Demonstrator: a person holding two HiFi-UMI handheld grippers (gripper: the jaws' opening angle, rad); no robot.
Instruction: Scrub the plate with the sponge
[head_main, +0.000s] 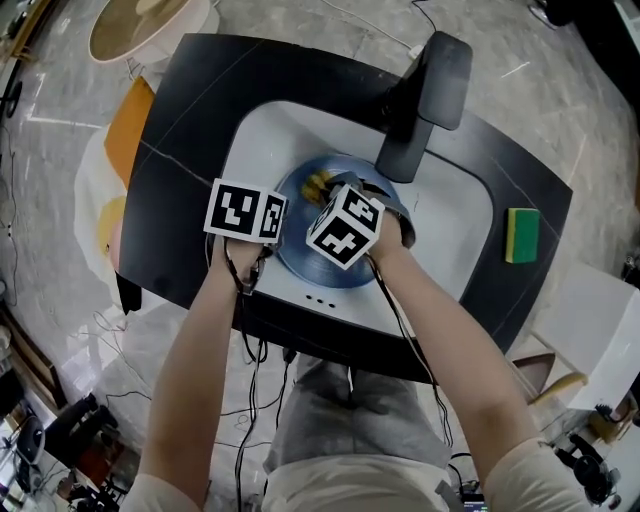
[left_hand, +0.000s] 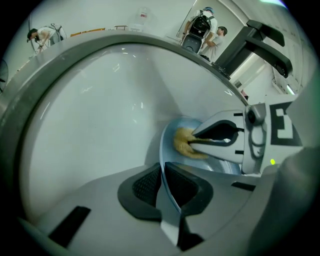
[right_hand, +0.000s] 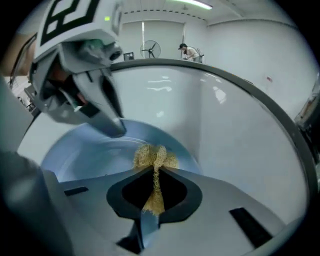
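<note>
Right now the left gripper (left_hand: 163, 192) pinches the rim of the blue plate (right_hand: 85, 150) in the white sink (head_main: 450, 220), and the right gripper (right_hand: 153, 192), clamped on the yellow sponge (right_hand: 155, 157), should press it flat and sweep overlapping strokes.

Black counter (head_main: 200, 110) holds white sink (head_main: 450, 230) (blue plate (head_main: 305, 262) inside); green sponge (head_main: 522, 235) right edge.
</note>
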